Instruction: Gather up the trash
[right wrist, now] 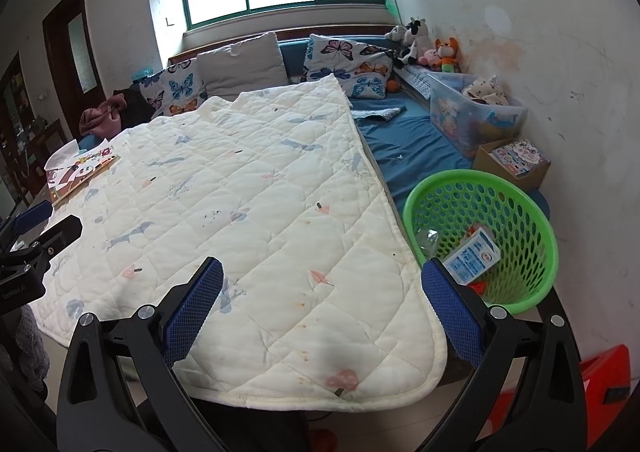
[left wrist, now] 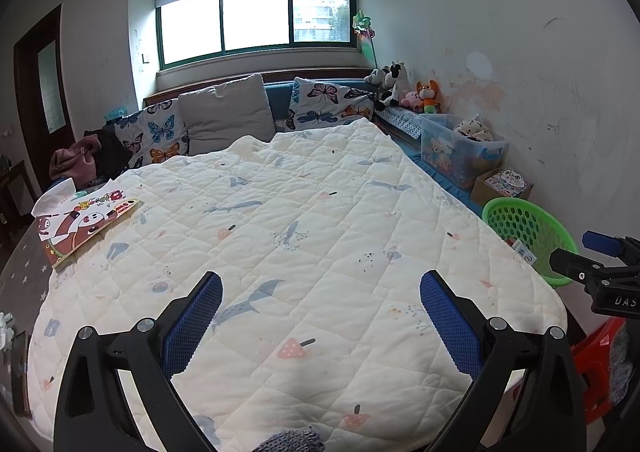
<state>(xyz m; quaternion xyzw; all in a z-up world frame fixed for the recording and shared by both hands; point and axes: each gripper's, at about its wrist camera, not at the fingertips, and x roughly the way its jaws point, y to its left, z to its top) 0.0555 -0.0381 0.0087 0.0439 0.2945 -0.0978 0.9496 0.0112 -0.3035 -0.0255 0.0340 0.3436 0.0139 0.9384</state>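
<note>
A green perforated basket stands on the bed's right side, beside the white quilt. It holds a blue-and-white carton, a clear wrapper and a red scrap. The basket also shows in the left wrist view. My right gripper is open and empty above the quilt's near right corner, its right finger just left of the basket. My left gripper is open and empty above the quilt's near middle. A cartoon picture book with white paper behind it lies at the quilt's far left edge.
Butterfly and grey pillows line the headboard under the window. Plush toys, a clear storage bin and a cardboard box stand along the right wall. A red stool stands on the floor at lower right. Clothes lie far left.
</note>
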